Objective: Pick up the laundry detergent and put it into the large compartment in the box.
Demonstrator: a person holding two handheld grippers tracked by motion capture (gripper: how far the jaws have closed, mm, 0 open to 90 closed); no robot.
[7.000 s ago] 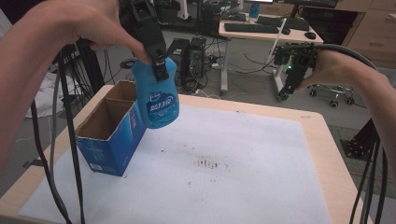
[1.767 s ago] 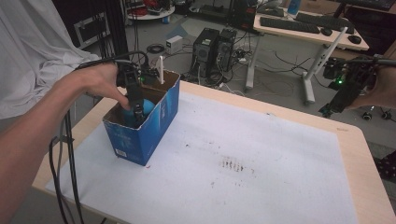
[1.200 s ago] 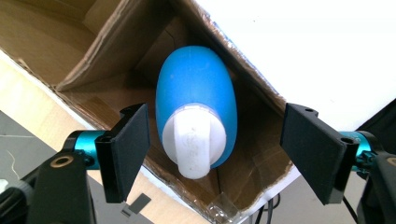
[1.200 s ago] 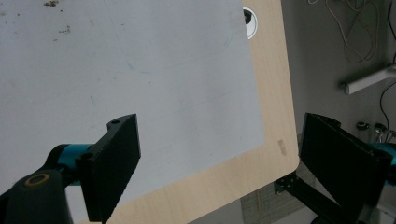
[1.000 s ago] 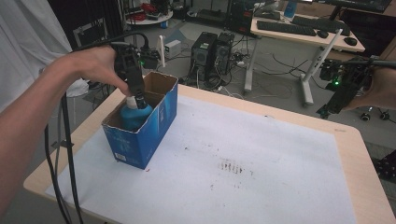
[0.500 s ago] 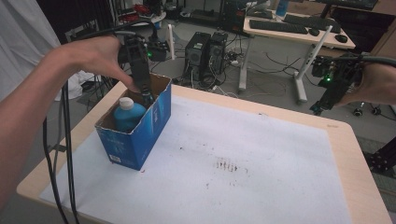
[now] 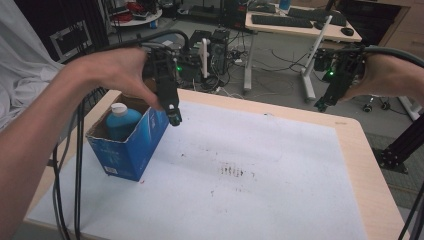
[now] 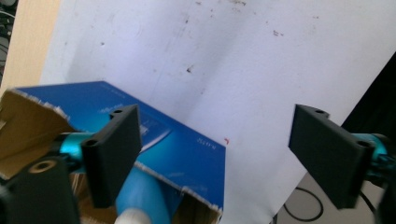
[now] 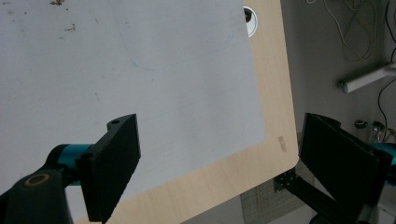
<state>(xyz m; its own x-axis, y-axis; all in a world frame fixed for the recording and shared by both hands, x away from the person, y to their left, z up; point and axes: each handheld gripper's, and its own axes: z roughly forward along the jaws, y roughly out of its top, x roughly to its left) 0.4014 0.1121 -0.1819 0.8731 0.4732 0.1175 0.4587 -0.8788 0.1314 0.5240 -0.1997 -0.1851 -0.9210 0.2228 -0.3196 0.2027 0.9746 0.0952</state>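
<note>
A blue bottle [image 7: 120, 122] with a white cap stands inside an open blue cardboard box [image 7: 131, 150] at the table's left. My left gripper [image 7: 173, 117] hangs just past the box's right rim, pointing down. Its jaws have just been opening and stand wide with nothing between them. In the left gripper view the box [image 8: 187, 149] and the bottle [image 8: 140, 196] lie below my left gripper [image 8: 217, 135]. My right gripper [image 7: 320, 105] is held in the air beyond the table's far right edge, open and empty. In its own view my right gripper [image 9: 219, 140] looks down on the table corner.
A white sheet [image 7: 260, 165] with dark smudges covers the wooden table [image 7: 362, 165]. Cables [image 7: 77, 165] trail from my left hand past the box. Desks, computer towers and a black metal frame [image 7: 400, 147] stand on the floor behind and to the right.
My left gripper has let go of the bottle, lifted out of the box and moved right past its rim. The bottle stays in the box. The right gripper has kept still.
</note>
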